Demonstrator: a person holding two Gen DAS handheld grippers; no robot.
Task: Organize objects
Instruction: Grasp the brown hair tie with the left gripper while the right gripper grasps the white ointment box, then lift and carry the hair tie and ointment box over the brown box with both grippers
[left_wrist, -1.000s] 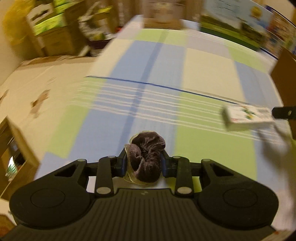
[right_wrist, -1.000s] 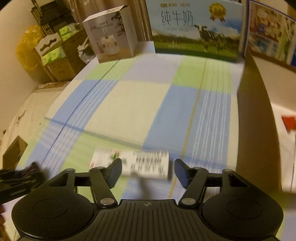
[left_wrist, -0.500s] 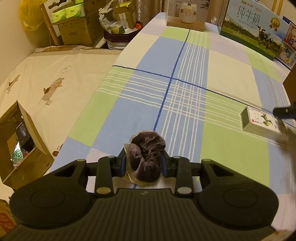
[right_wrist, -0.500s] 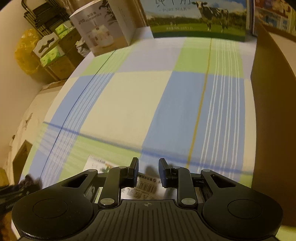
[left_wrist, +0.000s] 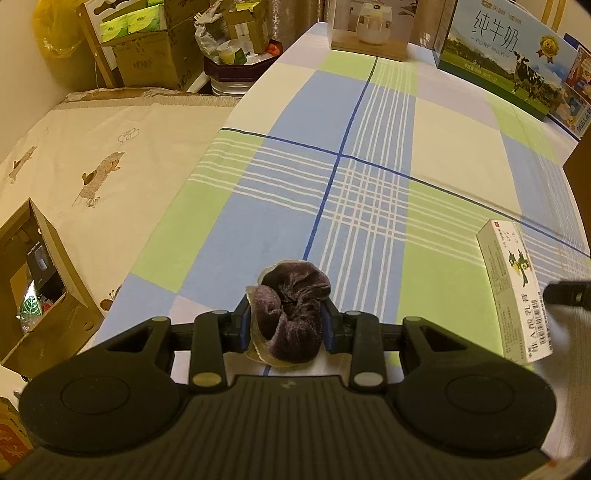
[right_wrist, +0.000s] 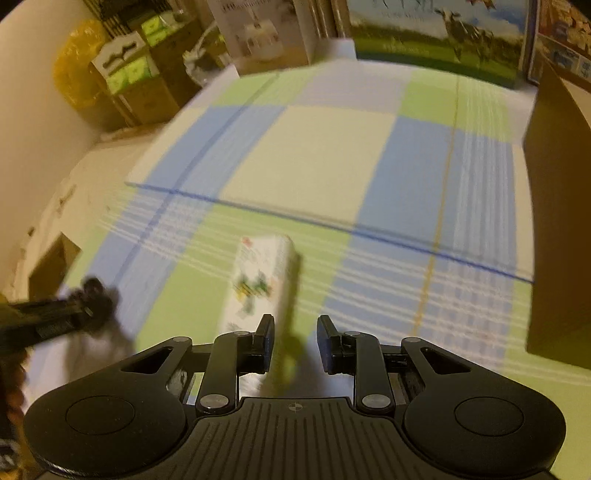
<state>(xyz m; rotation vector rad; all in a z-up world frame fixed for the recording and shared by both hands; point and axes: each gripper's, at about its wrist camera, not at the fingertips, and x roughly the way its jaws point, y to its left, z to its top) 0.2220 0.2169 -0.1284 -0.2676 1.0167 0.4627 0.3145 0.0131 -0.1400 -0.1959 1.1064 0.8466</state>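
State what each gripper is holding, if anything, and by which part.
The left gripper is shut on the dark velvet scrunchie, pinched across its sides. The right gripper holds nothing; the white carton lies beside its left finger.

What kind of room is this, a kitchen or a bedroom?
Probably a bedroom or a lived-in storage room at home. A checked sheet covers a bed-like surface, stacked cardboard boxes crowd the corner, and a milk carton case stands at the far end.

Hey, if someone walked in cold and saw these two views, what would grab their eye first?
The dark velvety scrunchie clamped in the left gripper, low and central in its view. Then the white box lying on the checked tablecloth, just ahead of the right gripper, whose jaws stand apart with nothing between them.
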